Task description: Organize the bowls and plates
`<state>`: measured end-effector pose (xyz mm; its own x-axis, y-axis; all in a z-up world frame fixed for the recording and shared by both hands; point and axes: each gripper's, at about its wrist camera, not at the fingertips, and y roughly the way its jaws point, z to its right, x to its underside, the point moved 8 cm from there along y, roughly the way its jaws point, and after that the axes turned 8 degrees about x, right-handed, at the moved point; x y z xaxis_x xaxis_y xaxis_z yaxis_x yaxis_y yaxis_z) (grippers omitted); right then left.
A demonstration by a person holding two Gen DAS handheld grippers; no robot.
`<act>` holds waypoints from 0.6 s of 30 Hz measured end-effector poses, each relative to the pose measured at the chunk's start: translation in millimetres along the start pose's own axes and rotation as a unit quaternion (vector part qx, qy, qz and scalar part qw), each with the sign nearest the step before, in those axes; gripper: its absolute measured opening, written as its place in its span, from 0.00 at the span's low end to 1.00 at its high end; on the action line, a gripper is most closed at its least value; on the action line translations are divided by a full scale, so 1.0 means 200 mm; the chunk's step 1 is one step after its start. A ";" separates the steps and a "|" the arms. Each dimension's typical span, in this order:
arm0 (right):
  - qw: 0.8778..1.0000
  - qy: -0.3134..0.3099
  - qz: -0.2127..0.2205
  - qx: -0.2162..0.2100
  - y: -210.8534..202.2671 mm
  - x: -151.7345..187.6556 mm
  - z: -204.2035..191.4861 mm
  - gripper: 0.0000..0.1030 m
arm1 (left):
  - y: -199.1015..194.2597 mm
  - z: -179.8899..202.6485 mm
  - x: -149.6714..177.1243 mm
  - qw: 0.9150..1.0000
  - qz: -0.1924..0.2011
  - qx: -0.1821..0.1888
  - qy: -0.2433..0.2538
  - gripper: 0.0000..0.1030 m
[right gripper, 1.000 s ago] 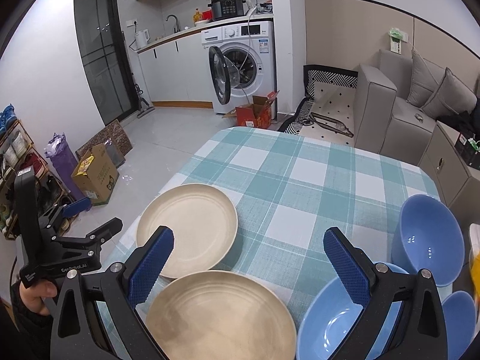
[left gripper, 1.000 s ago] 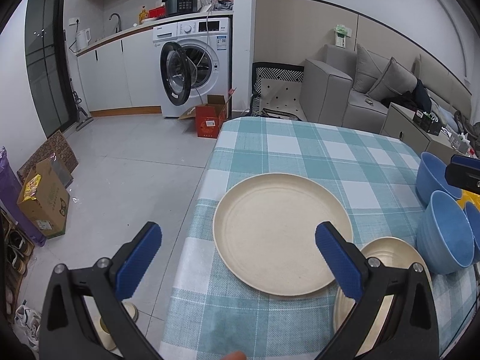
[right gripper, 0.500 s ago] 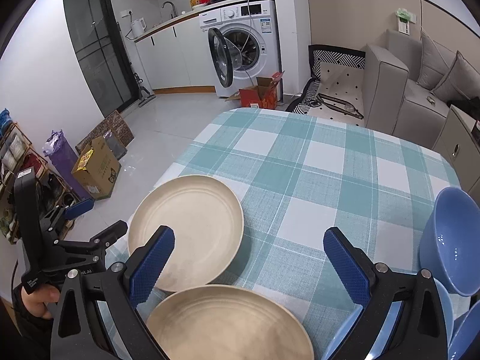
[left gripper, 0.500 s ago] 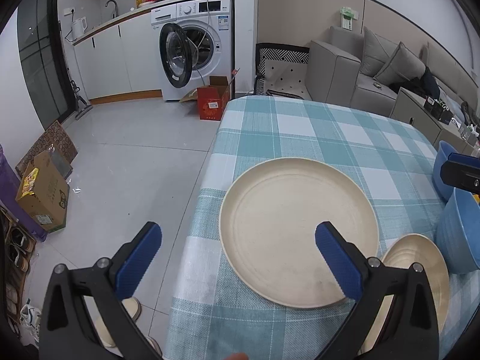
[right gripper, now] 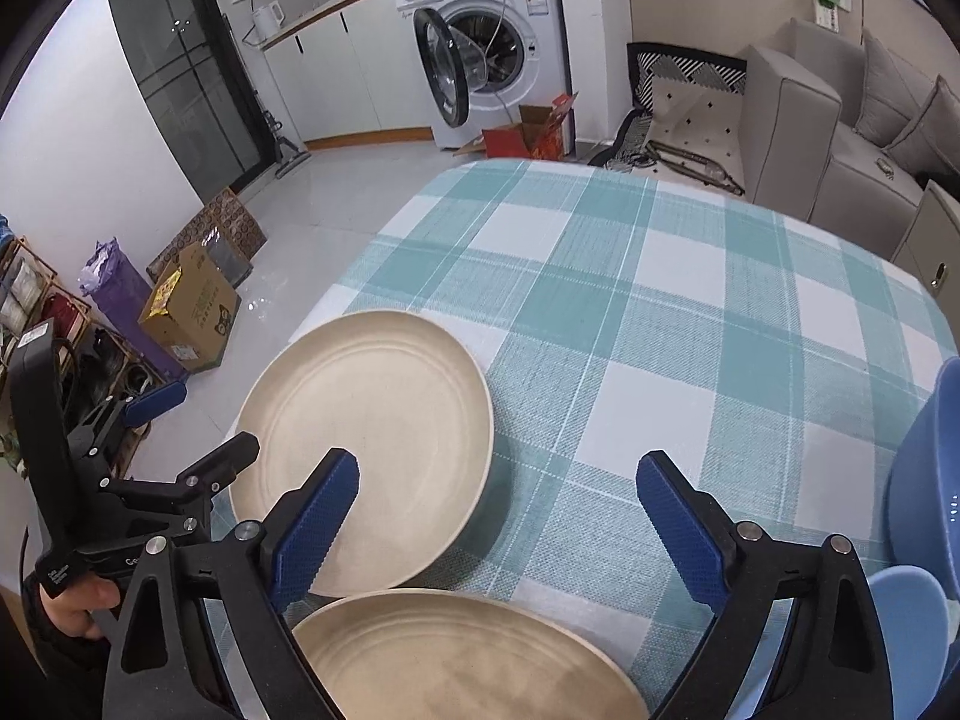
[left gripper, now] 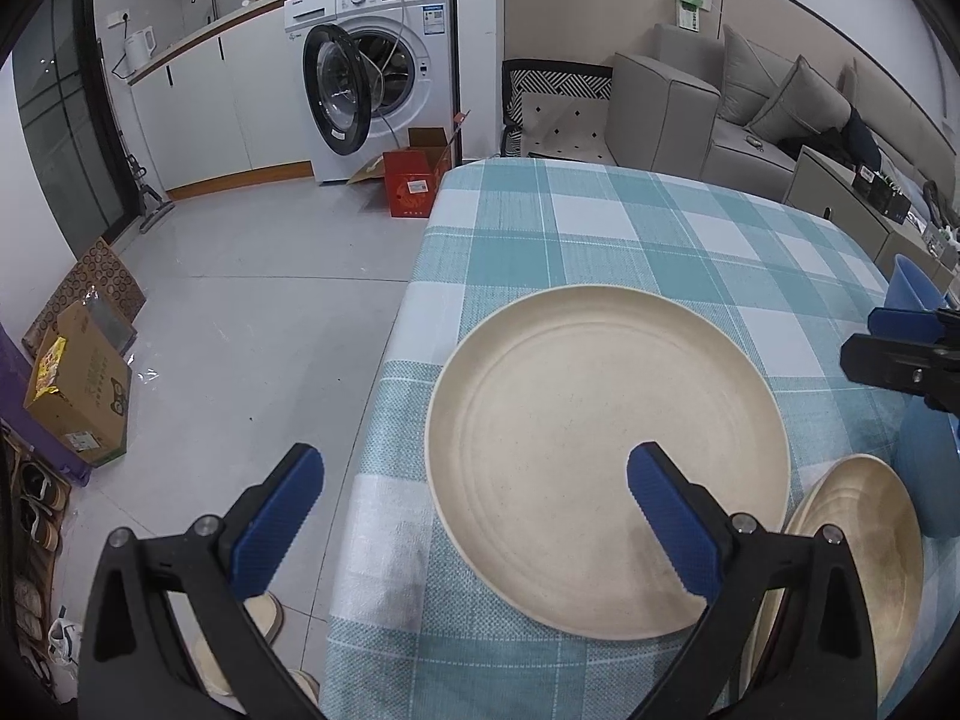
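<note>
A large cream plate point(left gripper: 606, 456) lies near the left edge of the checked table point(left gripper: 660, 240); it also shows in the right wrist view point(right gripper: 366, 438). A second, browner cream plate point(left gripper: 864, 558) lies to its right, close under the right gripper point(right gripper: 498, 510). Blue bowls point(right gripper: 924, 480) stand at the right. My left gripper point(left gripper: 474, 498) is open and empty, its right finger over the large plate's near rim, its left finger past the table edge. My right gripper is open and empty above the browner plate point(right gripper: 462, 660).
The table's left edge drops to a tiled floor point(left gripper: 240, 312) with cardboard boxes point(left gripper: 78, 390). A washing machine point(left gripper: 384, 72) with its door open and a grey sofa point(left gripper: 690, 108) stand beyond the table. The right gripper shows at the right of the left wrist view point(left gripper: 900, 354).
Both grippers have moved forward and down towards the plates. The large plate now looms bigger in the left wrist view. Both stay open.
</note>
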<state>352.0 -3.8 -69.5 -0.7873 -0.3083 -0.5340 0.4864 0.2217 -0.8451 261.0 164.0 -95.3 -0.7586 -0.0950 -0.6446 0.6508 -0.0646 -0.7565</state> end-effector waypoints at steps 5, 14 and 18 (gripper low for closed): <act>1.000 -0.006 -0.025 -0.008 0.10 0.01 -0.04 0.93 | 0.04 -0.02 0.02 1.000 -0.017 0.007 -0.010 0.98; 0.997 -0.011 -0.073 -0.011 0.27 0.04 -0.08 0.84 | 0.12 0.00 0.07 0.999 -0.046 0.013 -0.009 0.98; 0.996 -0.014 -0.083 -0.012 0.33 0.05 -0.09 0.83 | 0.15 0.00 0.08 0.998 -0.053 0.015 -0.011 0.95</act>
<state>369.4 24.3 -130.9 -0.8456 -0.3678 -0.3868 0.3403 0.1869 -0.9216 268.5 160.1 -127.3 -0.8231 -0.1068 -0.5578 0.5672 -0.1054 -0.8168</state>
